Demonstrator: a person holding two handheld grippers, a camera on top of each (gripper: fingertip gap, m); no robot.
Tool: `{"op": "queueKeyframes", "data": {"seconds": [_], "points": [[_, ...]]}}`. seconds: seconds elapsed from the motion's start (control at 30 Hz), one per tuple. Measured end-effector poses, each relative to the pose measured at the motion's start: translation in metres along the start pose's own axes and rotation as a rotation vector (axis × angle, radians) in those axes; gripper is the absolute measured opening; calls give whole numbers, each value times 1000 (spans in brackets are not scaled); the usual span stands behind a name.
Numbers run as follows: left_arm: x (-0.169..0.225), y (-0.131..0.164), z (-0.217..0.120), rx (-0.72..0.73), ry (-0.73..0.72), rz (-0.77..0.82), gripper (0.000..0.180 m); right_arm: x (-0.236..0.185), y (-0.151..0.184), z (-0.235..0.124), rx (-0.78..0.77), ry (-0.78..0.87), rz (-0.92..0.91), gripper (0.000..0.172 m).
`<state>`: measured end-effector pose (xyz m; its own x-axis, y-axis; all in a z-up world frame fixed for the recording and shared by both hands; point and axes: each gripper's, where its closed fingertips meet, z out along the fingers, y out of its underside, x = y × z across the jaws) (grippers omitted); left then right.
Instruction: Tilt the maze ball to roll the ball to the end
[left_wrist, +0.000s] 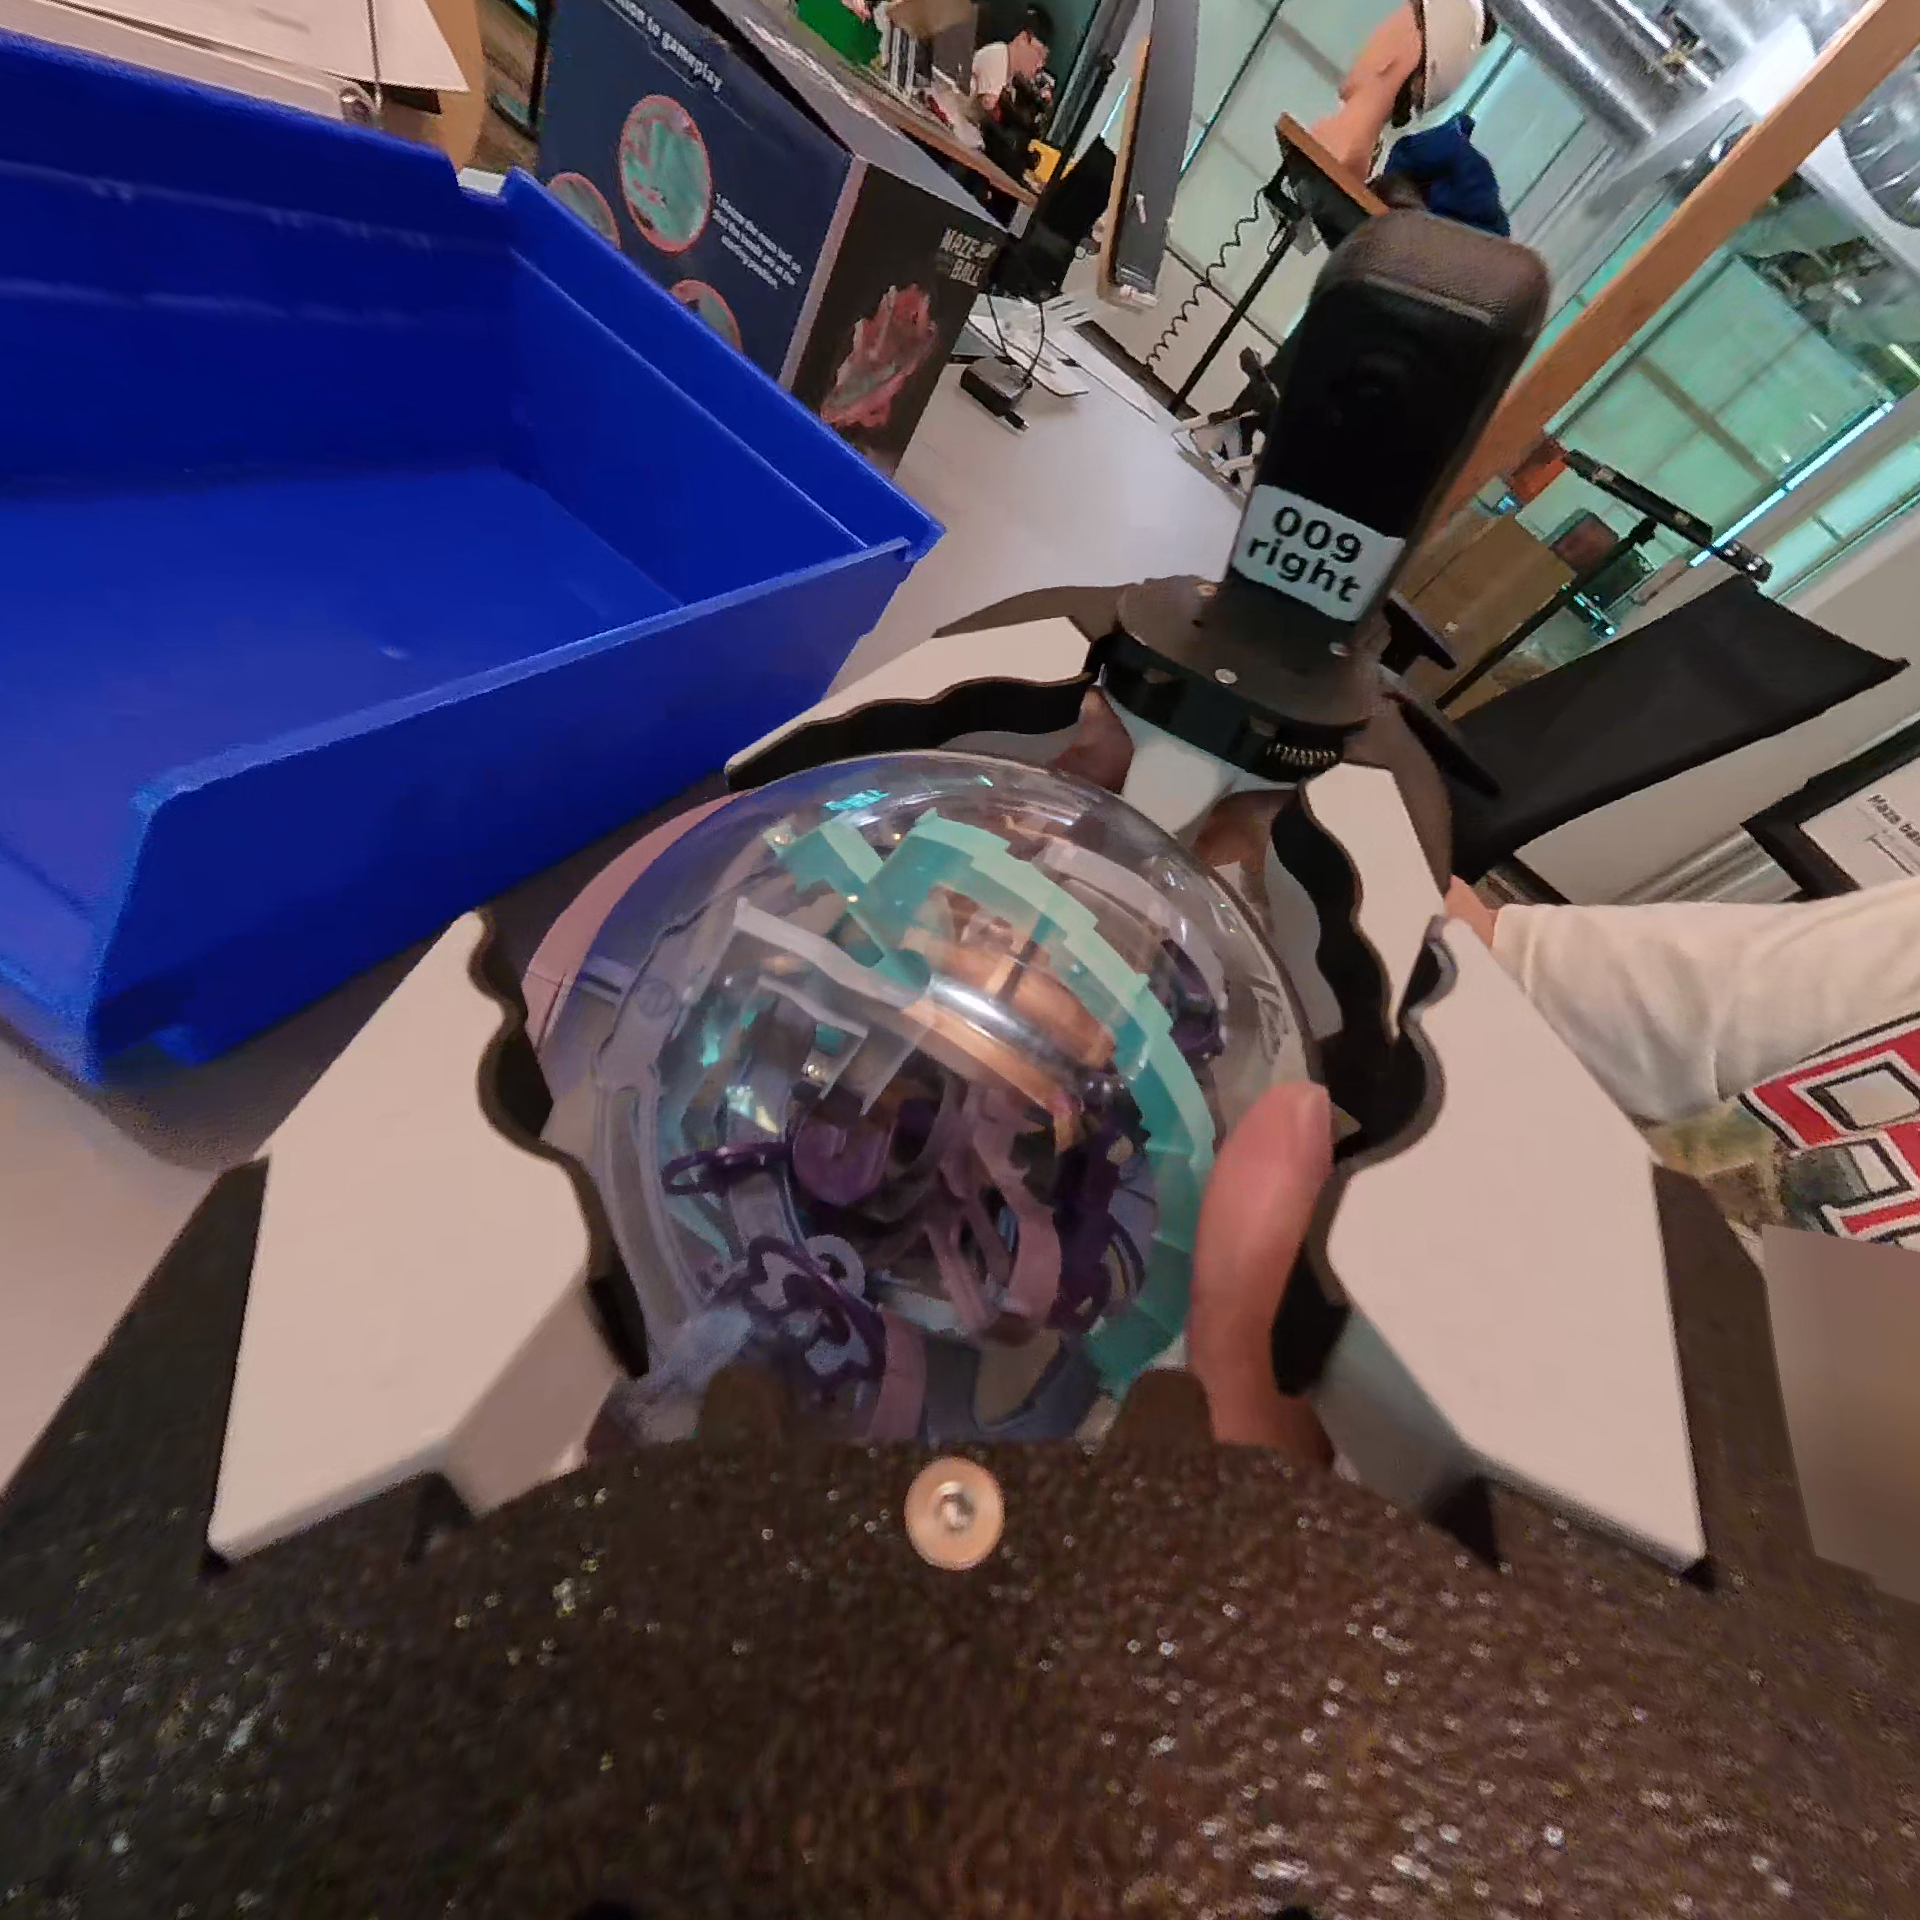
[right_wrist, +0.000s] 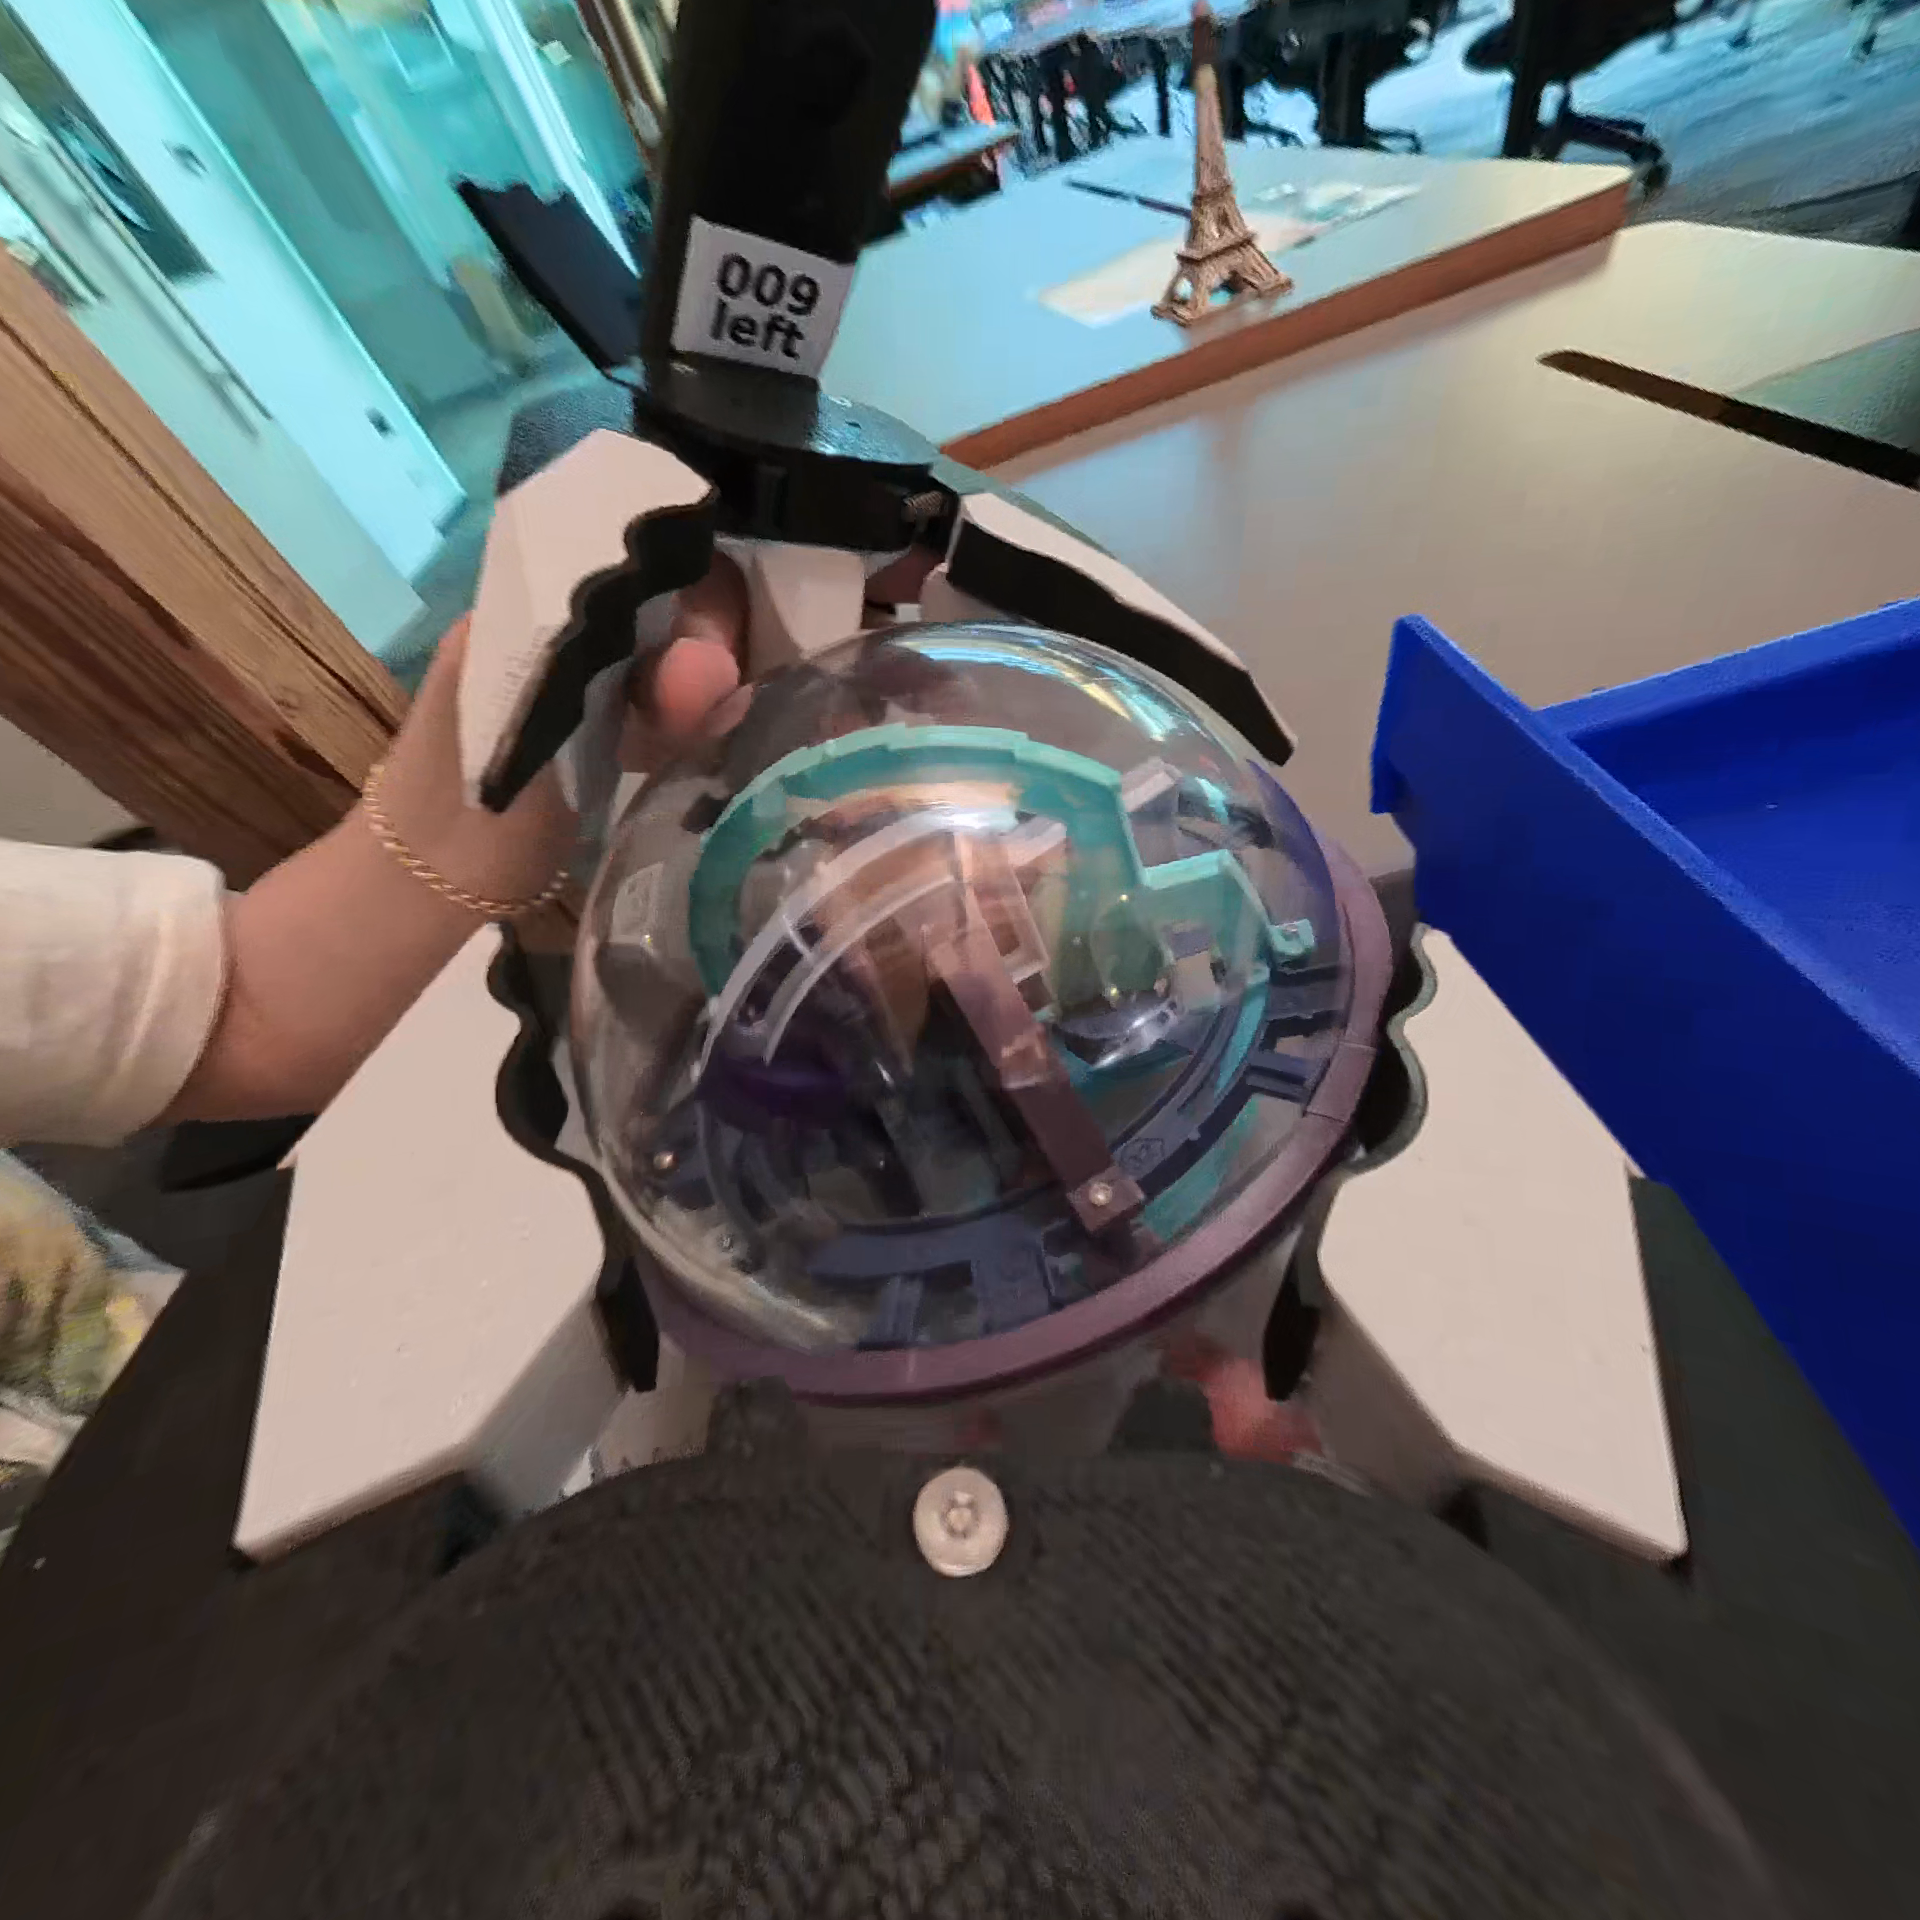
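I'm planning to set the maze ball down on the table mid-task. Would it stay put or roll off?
The maze ball would probably roll: its clear shell is a smooth sphere with no flat base showing. It also looks slippery and rigid, so the wavy fingers of both claws cradle it. Its hollow maze interior suggests it is light for its size.

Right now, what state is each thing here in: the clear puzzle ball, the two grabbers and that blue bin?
Maze ball: lifted, tilted, held between both grippers.
Left gripper: fingers spread wide, clasping the ball's sides.
Right gripper: fingers spread wide, clasping the ball from the opposite side.
Blue bin: open-topped, nothing visible inside.
Box: upright behind the bin.
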<state>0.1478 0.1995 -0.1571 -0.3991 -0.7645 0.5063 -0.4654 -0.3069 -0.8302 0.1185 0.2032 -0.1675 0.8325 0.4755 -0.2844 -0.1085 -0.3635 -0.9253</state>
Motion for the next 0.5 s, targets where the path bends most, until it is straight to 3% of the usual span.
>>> {"op": "queueKeyframes", "data": {"seconds": [0.07, 0.17, 0.27, 0.4, 0.5], "points": [[0, -2, 0, 11, 1, 10, 157, -3, -1, -10, 45, -56, 4, 151], [-1, -5, 0, 28, -19, 27, 157, -3, -15, -31, 155, -67, -89, 134], [-2, -6, 1, 35, -29, 24, 157, -9, -48, -56, 379, 19, -320, 124], [0, -7, 7, 46, -22, 16, 157, -13, -27, -38, 255, 93, -560, 121], [1, -8, 12, 57, -24, 44, 157, -18, -6, -25, 174, 45, -595, 119]]}}
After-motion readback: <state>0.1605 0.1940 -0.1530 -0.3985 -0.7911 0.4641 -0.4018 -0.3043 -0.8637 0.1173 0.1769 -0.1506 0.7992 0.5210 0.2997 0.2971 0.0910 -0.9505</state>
